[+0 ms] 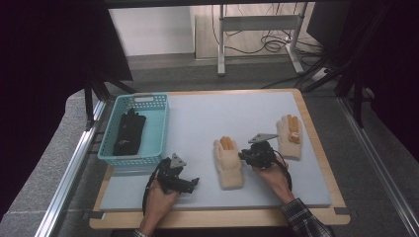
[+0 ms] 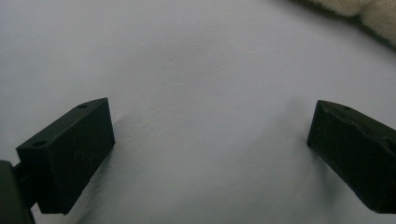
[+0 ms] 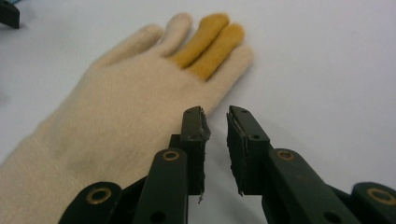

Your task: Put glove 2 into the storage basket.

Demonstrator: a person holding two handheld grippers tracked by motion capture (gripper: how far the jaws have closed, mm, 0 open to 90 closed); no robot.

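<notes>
A cream glove (image 1: 228,163) with two orange fingers lies flat on the grey mat, fingers pointing away. In the right gripper view this glove (image 3: 116,121) sits just left of the jaws. My right gripper (image 1: 242,157) (image 3: 215,126) hovers at the glove's right edge, its jaws a narrow gap apart with nothing between them. A second cream glove (image 1: 289,136) lies farther right. My left gripper (image 1: 190,183) (image 2: 210,154) rests low over bare mat, jaws wide open and empty; a bit of cream glove (image 2: 359,9) shows at the top right corner.
A light blue basket (image 1: 133,159) stands at the mat's left side with a black glove (image 1: 129,133) inside. The grey mat (image 1: 207,118) lies on a wooden tabletop. A desk frame and cables stand on the floor beyond the table.
</notes>
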